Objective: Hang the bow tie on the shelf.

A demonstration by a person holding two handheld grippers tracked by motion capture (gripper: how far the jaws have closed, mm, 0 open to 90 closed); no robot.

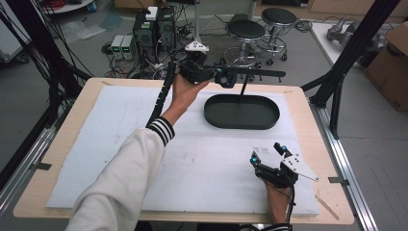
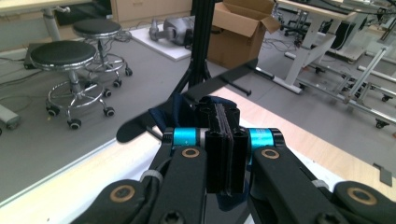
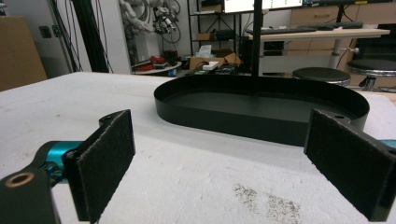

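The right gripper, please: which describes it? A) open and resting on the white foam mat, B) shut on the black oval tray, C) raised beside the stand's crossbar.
A: the right gripper lies on the white foam mat, pads wide apart, short of the black oval tray.

Black oval tray (image 1: 240, 115) with black upright rod and crossbar (image 1: 260, 73). Left tongs (image 2: 226, 140) black, teal collars, brass rivets; something dark blue behind them. Right tongs (image 1: 269, 153) black, teal accents, grey plate on top. White mat (image 1: 96, 144) with dark speckles, over pale wood surface (image 1: 33, 192). Sleeve (image 1: 120, 187) white, cuff striped black-white.
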